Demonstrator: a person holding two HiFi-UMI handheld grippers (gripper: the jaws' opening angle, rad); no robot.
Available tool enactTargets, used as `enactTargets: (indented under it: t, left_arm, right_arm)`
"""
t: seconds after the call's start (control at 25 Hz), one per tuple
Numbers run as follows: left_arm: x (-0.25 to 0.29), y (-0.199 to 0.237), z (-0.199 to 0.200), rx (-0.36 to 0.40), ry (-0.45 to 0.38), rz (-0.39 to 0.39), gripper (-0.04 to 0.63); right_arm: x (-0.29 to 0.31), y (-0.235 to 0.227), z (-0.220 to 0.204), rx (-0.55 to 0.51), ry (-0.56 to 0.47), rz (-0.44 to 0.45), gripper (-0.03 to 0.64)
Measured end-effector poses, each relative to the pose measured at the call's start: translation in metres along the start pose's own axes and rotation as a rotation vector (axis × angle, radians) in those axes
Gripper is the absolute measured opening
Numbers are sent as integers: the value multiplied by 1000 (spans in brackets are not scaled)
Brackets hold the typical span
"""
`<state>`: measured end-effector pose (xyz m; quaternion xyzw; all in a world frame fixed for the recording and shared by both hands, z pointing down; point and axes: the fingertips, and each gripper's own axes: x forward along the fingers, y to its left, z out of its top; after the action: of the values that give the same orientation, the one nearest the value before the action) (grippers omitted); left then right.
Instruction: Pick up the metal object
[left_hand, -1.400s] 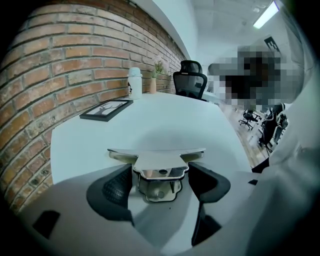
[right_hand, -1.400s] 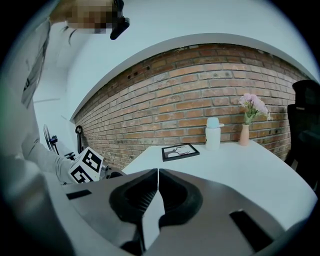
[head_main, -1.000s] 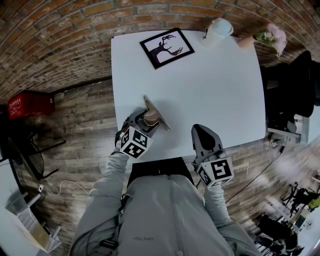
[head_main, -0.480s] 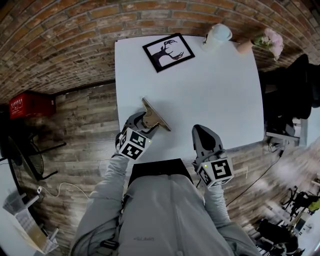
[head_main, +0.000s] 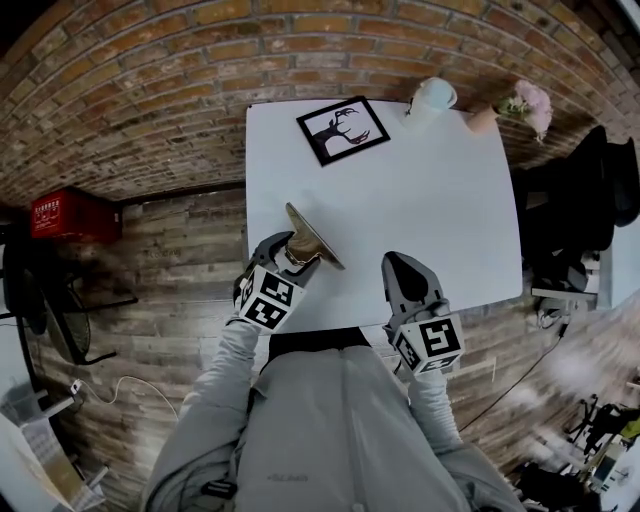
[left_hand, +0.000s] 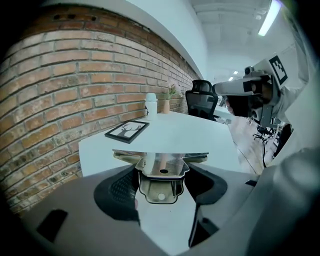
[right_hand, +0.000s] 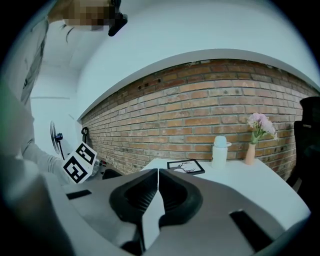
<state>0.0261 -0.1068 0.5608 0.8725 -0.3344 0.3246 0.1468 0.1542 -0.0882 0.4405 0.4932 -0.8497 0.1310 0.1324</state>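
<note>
The metal object (head_main: 314, 237), a shiny flat blade on a folded bracket, is held at a tilt over the near left part of the white table (head_main: 430, 200). My left gripper (head_main: 291, 252) is shut on its bracket. In the left gripper view the metal object (left_hand: 160, 175) sits between the dark pads (left_hand: 122, 187), its blade lying crosswise in front of them. My right gripper (head_main: 404, 268) hovers at the table's near edge, apart from the object. In the right gripper view the right gripper (right_hand: 158, 174) has its jaws together with nothing between them.
At the table's far side lie a black-framed deer picture (head_main: 343, 129), a white lidded cup (head_main: 430, 97) and a small vase of pink flowers (head_main: 522, 100). A brick wall runs behind. A black office chair (head_main: 595, 190) stands at the right, a red crate (head_main: 65, 215) on the floor at the left.
Both grippers have risen a little. The left one has carried the metal object up off the table, still gripped. The right jaws stay together.
</note>
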Motion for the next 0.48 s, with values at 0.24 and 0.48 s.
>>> enactTargets:
  t: [0.24,0.48]
  left_arm:
    - [-23,1,26,2,-69,53,301]
    - [-46,3,49,15,-126,113,301]
  right_arm:
    - [-6,-5,16,-17,-41,-13,25]
    - [-9,-9,31,-47,-83,-5,25]
